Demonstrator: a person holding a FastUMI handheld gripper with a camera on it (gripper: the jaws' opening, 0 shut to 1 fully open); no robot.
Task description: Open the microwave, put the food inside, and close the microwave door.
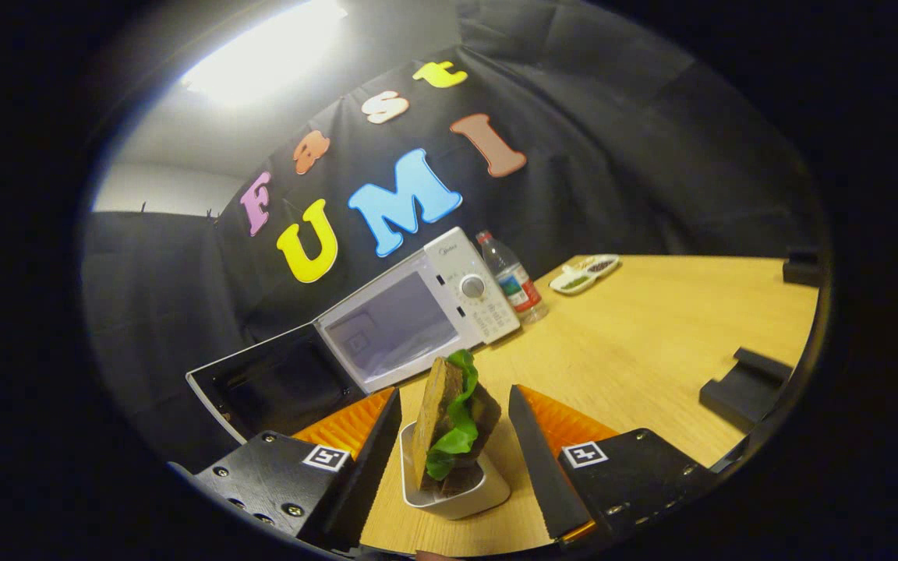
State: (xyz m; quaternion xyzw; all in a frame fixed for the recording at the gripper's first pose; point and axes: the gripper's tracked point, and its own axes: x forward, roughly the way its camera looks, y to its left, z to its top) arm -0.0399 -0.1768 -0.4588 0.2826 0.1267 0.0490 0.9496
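Black cloth drapes the booth behind a light wooden table (pixel 652 335), with a bright ceiling light glowing above the cloth. At the table's far side stands a white microwave oven (pixel 426 312) with a round silver dial on its control panel; its dark-lined door (pixel 270 386) is swung fully open to the side, and the pale cavity behind it looks bare. Just beside the microwave's control panel stands a clear plastic water bottle with a red cap (pixel 511 278), upright, with liquid showing in its lower part. Beyond the bottle lies a small white divided dish (pixel 585 274): one compartment holds something green and the other something dark, though what they are is too small to tell. Two black blocks (pixel 745 386) sit well apart on the table, one nearer and one at the far edge. Near the camera, a small white rectangular cup (pixel 457 487) rests on the table and holds a brown sandwich with green lettuce (pixel 453 421) standing upright on edge, its leaves spilling over the side. The gripper (pixel 454 436) is spread wide, one finger on each side of the cup with a gap between each finger and it, so it has hold of nothing. The cup sits between the fingers, well short of the open microwave.
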